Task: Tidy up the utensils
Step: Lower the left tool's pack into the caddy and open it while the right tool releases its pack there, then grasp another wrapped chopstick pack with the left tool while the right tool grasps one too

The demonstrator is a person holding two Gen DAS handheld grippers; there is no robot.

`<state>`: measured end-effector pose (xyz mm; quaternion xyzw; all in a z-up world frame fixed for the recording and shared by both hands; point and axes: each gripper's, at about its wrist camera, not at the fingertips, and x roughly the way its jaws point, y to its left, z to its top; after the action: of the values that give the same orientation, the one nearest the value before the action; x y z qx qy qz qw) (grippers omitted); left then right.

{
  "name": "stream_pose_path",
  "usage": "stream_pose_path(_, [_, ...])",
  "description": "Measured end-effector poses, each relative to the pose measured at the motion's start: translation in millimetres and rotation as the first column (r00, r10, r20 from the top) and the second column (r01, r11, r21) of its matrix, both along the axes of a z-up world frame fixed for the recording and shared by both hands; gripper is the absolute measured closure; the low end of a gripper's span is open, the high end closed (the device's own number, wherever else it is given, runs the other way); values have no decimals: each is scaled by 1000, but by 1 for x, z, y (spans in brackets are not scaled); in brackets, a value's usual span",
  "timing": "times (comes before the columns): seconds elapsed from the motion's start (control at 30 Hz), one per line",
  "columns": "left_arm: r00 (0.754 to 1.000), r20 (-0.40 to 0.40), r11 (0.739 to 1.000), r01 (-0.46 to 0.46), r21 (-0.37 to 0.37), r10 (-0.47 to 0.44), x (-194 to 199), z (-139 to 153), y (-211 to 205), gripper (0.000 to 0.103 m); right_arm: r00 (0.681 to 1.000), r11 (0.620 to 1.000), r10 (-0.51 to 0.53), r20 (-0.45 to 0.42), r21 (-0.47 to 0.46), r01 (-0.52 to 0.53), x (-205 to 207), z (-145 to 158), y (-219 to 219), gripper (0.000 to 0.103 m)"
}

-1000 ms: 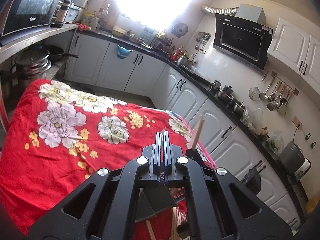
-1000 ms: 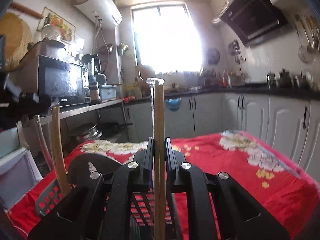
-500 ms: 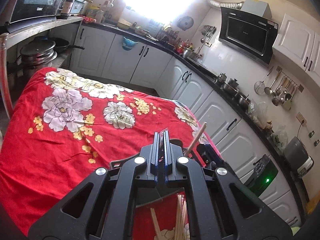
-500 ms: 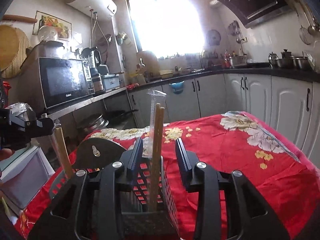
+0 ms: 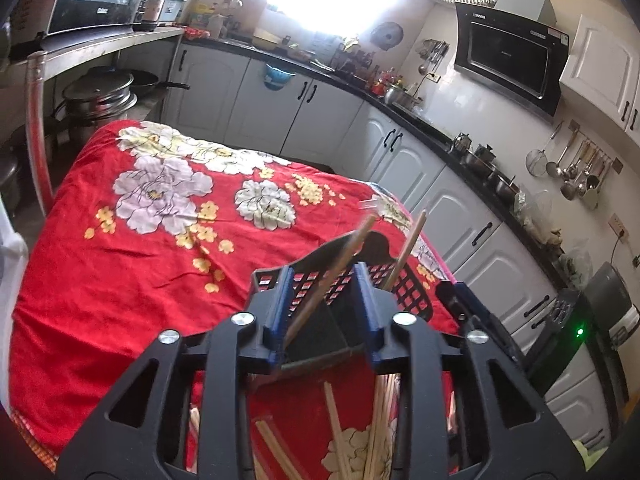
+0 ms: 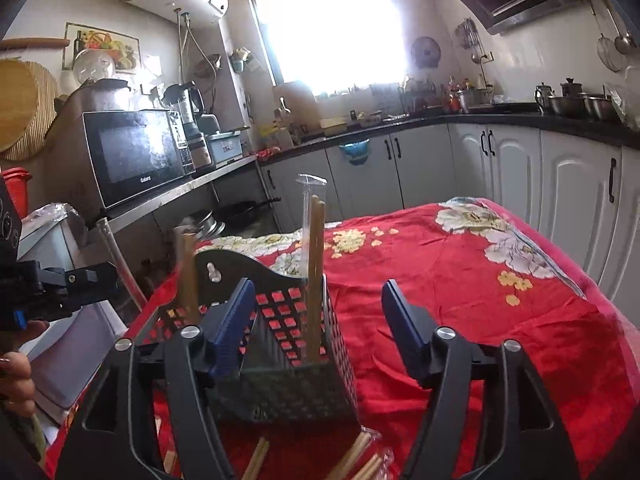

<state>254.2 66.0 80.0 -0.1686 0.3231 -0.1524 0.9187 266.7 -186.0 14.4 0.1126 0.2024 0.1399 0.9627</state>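
Chopsticks [image 6: 315, 276] stand in the black basket [image 6: 304, 376] on the red-clothed worktop [image 6: 480, 280], both hand-held grippers, left [image 5: 323, 312] and right [image 6: 318, 330], having just opened and released, while loose chopsticks [image 5: 340, 432] beside the basket likely remain to be sorted.

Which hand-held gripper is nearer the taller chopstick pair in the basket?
Right. The right hand-held gripper, jaws just opened, brackets the taller chopstick pair without touching it. The left hand-held gripper, also just opening, sits at the basket's other side, shorter stick between its jaws.
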Motion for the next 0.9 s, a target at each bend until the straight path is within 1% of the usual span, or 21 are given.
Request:
stream_pose_path(0.1, [1000, -12, 1000, -20, 8, 20, -7, -3, 2, 60, 1000, 1000, -2, -13, -4, 2, -10, 1, -3, 31])
stream_pose_path(0.17, [999, -22, 999, -30, 13, 30, -12, -6, 3, 56, 1000, 1000, 4, -18, -9, -5, -15, 1, -4, 28])
stream_pose_path(0.23, [999, -36, 999, -34, 19, 35, -17, -10, 5, 49, 1000, 1000, 8, -21, -17, -9, -22, 2, -5, 25])
stream_pose_path(0.27, [999, -39, 999, -35, 23, 36, -20, -11, 5, 48, 1000, 1000, 12, -20, -22, -13, -27, 3, -5, 25])
stream_pose_path(0.3, [999, -40, 999, -36, 27, 37, -22, -12, 5, 45, 1000, 1000, 14, -18, -26, -14, -29, 3, -6, 23])
stream_pose_path(0.4, [999, -34, 999, -37, 34, 38, -33, -14, 4, 25, 999, 998, 30, -20, -51, -31, -41, 7, -5, 20])
stream_pose_path(0.43, [999, -26, 999, -38, 34, 38, -38, -14, 4, 22, 999, 998, 33, -25, -53, -35, -44, 8, -6, 19])
stream_pose_path(0.47, [999, -21, 999, -39, 36, 40, -42, -14, 4, 20, 999, 998, 38, -30, -52, -39, -48, 8, -6, 19])
stream_pose_path(0.53, [999, -12, 998, -45, 44, 45, -50, -14, 3, 13, 998, 997, 51, -38, -58, -53, -56, 8, -7, 18])
stream_pose_path(0.6, [999, -4, 997, -50, 53, 50, -58, -15, 3, 11, 997, 996, 59, -47, -72, -62, -64, 9, -8, 17])
stream_pose_path(0.77, [998, 13, 996, -61, 70, 60, -75, -18, 1, 11, 995, 992, 74, -64, -96, -80, -85, 7, -12, 16])
stream_pose_path(0.9, [998, 10, 994, -65, 85, 65, -86, -24, 1, 11, 992, 989, 83, -91, -119, -93, -101, 0, -14, 15])
